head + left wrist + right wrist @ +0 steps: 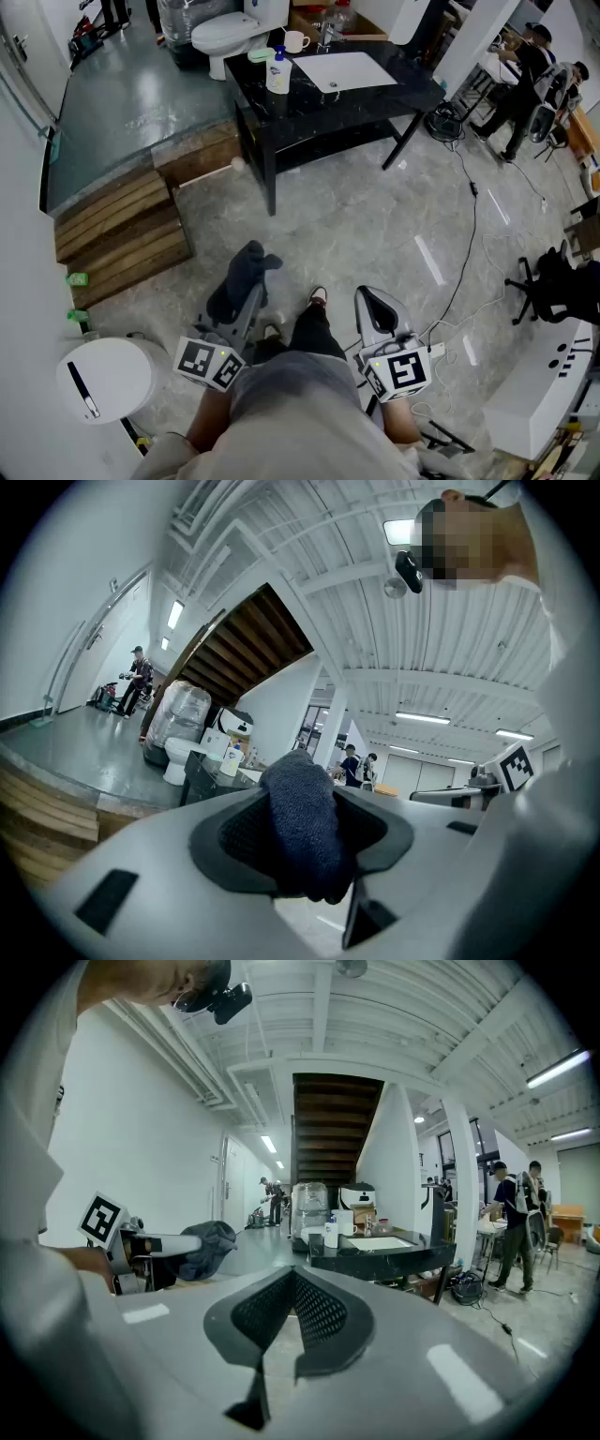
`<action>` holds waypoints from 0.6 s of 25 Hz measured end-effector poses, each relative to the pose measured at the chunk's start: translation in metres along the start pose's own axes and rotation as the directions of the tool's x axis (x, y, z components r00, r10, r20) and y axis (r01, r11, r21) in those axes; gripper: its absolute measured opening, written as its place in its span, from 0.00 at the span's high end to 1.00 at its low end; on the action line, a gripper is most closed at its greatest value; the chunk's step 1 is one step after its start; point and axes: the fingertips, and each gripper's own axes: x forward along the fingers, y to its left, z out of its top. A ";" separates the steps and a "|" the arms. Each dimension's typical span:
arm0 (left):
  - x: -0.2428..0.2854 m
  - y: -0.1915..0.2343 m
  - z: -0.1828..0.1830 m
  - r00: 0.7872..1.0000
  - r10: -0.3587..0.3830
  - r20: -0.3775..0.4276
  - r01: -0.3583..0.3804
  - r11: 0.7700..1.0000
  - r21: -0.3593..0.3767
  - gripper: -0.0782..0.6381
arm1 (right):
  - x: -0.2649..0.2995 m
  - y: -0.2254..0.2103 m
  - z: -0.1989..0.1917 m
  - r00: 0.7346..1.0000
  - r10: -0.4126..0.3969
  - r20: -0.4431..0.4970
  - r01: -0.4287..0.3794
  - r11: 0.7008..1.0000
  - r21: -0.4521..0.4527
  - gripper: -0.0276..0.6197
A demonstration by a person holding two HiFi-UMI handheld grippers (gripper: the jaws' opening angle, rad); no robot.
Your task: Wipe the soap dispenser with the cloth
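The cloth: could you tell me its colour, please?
The cloth is dark blue, clearest in the left gripper view.

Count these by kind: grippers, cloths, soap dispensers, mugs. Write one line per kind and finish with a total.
Grippers: 2 (left gripper shut on the cloth; right gripper shut, empty)
Cloths: 1 (dark blue)
Soap dispensers: 1 (soap dispenser on the black counter)
Mugs: 1 (white mug, same counter)
Total: 5

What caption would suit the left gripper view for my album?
Left gripper clamps a dark blue terry cloth; black table with white soap dispenser stands ahead.
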 end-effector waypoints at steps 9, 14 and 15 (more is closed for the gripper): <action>0.022 0.003 -0.002 1.000 -0.003 -0.019 0.003 1.000 -0.002 0.63 | 0.019 -0.013 -0.005 0.999 0.029 -0.031 -0.029 1.000 -0.005 0.96; 0.044 0.008 -0.003 0.999 0.011 -0.046 -0.011 1.000 0.000 0.63 | 0.040 -0.033 -0.004 0.998 0.048 -0.032 -0.046 0.998 0.047 0.96; 0.050 0.009 -0.002 0.999 0.015 -0.052 -0.015 1.000 0.002 0.63 | 0.045 -0.038 -0.003 0.998 0.057 -0.032 -0.055 0.997 0.061 0.96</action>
